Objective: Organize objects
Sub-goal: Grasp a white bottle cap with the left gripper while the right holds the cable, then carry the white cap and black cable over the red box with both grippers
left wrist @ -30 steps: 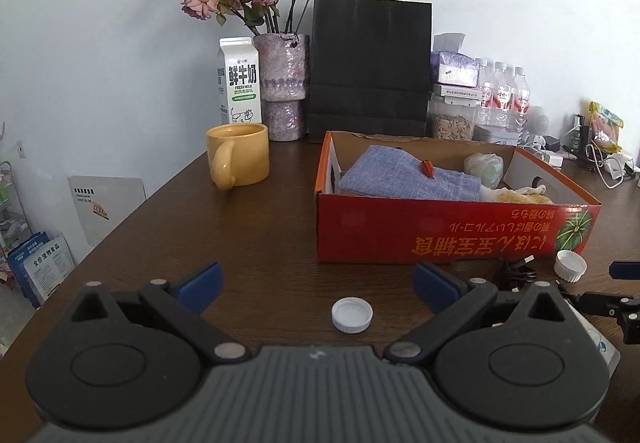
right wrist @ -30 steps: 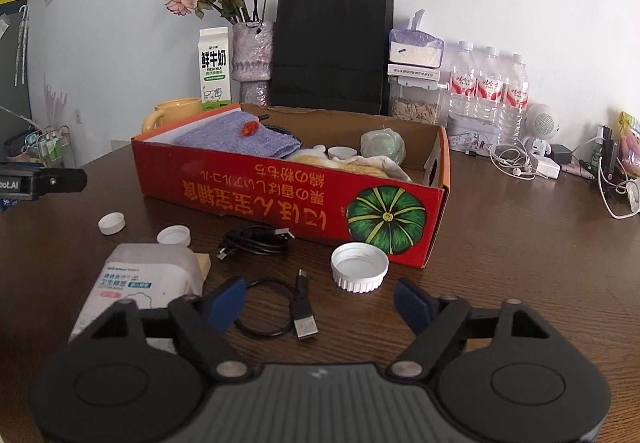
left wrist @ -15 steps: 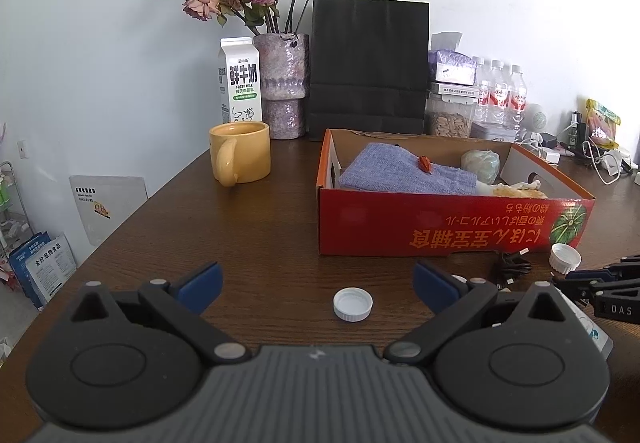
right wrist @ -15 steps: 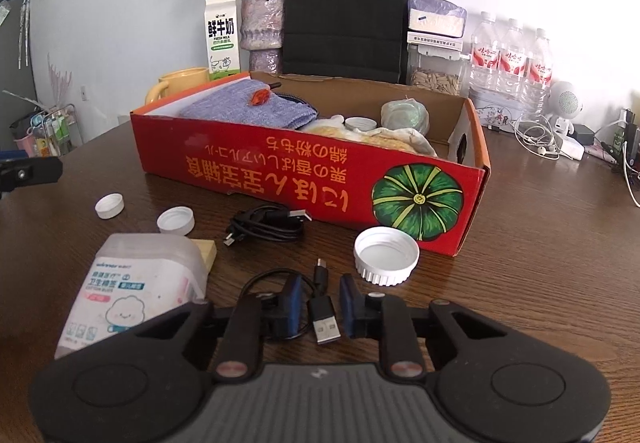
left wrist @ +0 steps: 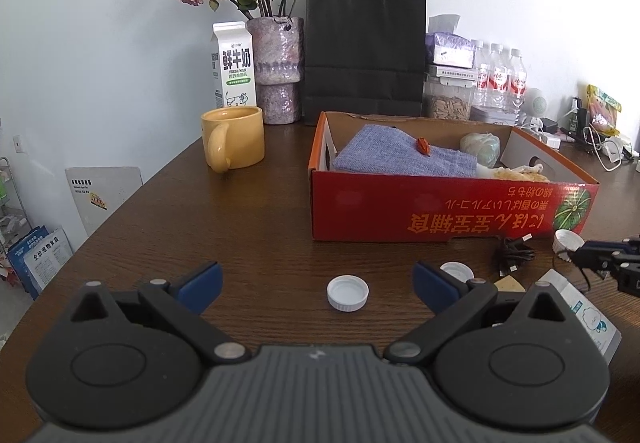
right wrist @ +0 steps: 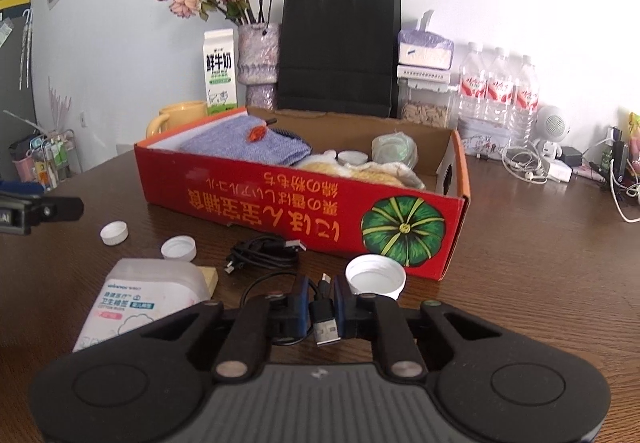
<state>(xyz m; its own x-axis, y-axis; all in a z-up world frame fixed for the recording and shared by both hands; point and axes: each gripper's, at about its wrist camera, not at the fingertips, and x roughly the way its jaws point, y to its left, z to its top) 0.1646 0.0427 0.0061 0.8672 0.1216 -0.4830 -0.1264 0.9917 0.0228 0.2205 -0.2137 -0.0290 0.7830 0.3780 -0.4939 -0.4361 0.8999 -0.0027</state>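
My right gripper (right wrist: pixel 321 293) is shut on a black USB cable (right wrist: pixel 325 325) and holds it just above the table, in front of the red cardboard box (right wrist: pixel 304 203). A second coiled black cable (right wrist: pixel 262 253) lies by the box. My left gripper (left wrist: pixel 316 281) is open and empty above the table, with a white bottle cap (left wrist: pixel 347 293) between its fingers' line. The red box (left wrist: pixel 448 213) holds a blue cloth (left wrist: pixel 400 157) and other items. The right gripper also shows at the right edge of the left wrist view (left wrist: pixel 596 255).
White caps (right wrist: pixel 114 233) (right wrist: pixel 179 247) (right wrist: pixel 375 275), a cotton-pad packet (right wrist: pixel 140 297) and a yellow block (right wrist: pixel 208 277) lie on the table. A yellow mug (left wrist: pixel 234 139), milk carton (left wrist: pixel 234 63), flower vase (left wrist: pixel 276 71), black bag (left wrist: pixel 364 51) and water bottles (left wrist: pixel 500 79) stand behind.
My right gripper moved forward and shut on the USB cable, then lifted it slightly. My left gripper stayed open and drew back a little.
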